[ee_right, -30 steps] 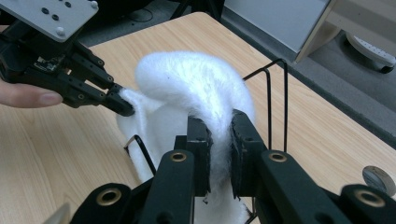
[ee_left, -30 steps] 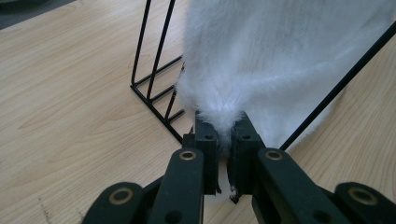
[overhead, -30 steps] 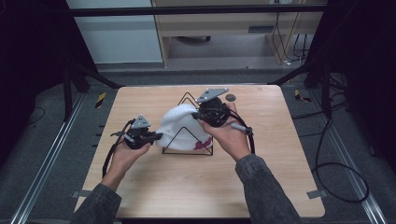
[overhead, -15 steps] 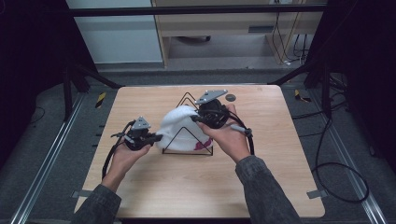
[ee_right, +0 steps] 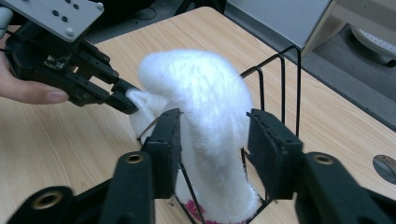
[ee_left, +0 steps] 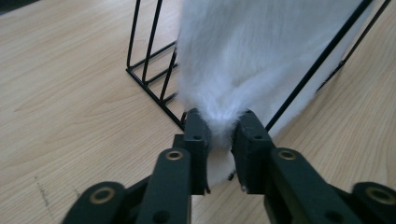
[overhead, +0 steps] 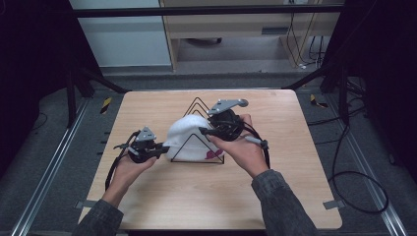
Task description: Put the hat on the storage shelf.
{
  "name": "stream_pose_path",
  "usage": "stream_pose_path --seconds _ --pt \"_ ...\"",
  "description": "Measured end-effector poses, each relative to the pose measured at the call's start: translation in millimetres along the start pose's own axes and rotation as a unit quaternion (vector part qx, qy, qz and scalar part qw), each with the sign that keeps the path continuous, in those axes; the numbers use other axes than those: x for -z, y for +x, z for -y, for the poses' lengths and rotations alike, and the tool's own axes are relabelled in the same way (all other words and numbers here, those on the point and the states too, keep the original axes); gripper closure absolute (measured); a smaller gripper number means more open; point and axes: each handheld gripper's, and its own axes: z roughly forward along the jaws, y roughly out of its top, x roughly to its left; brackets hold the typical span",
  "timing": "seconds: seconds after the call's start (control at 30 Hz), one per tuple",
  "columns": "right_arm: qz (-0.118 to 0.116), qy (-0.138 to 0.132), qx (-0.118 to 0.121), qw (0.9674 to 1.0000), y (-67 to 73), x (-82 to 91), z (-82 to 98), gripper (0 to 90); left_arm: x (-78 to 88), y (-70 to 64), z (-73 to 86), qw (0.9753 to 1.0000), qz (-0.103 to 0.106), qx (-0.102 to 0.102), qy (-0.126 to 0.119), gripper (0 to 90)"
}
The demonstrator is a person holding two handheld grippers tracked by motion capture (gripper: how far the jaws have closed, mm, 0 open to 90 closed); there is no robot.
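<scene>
My left gripper (ee_left: 219,140) pinches the white hat's (overhead: 189,137) edge; my right gripper (ee_right: 212,154), jaws just opening, straddles it on the wire rack (overhead: 196,105). Tugging may tip the rack.

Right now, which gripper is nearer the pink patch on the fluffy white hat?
Right: the right gripper, jaws just opening, straddles the hat above the patch; the left gripper, also opening, pinches the hat's opposite edge.

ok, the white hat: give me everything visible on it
The white hat looks like soft fluffy fleece, with a pink mark near its lower edge. It is draped over a black wire rack on the wooden table. The left hand-held gripper pinches its edge; the right hand-held gripper straddles it, jaws just opening, pads apart from the fabric.
</scene>
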Motion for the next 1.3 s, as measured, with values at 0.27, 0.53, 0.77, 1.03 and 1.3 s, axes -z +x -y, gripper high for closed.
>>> stream_pose_path --seconds 0.27,0.53,0.77,1.03,1.3 --pt "0.013 -0.005 -0.002 0.9999 4.4 11.0 11.3 31.6 19.8 -2.0 6.1 0.9995 -0.024 0.017 -0.013 31.1" --pt "0.032 -0.015 -0.023 0.9991 4.8 24.0 25.3 17.5 31.7 -0.1 25.1 0.9986 -0.044 0.026 -0.013 6.9" --pt "0.048 -0.024 -0.033 0.9980 3.6 40.0 41.5 11.3 39.0 3.5 48.8 0.9982 -0.052 0.030 -0.009 5.0" --pt "0.057 -0.028 -0.034 0.9974 5.6 53.5 71.1 7.5 31.3 11.6 67.4 0.9967 -0.064 0.045 0.021 5.0" --pt "0.069 -0.033 -0.040 0.9963 4.4 74.8 97.0 6.4 11.8 22.3 80.6 0.9931 -0.075 0.067 0.059 5.0"
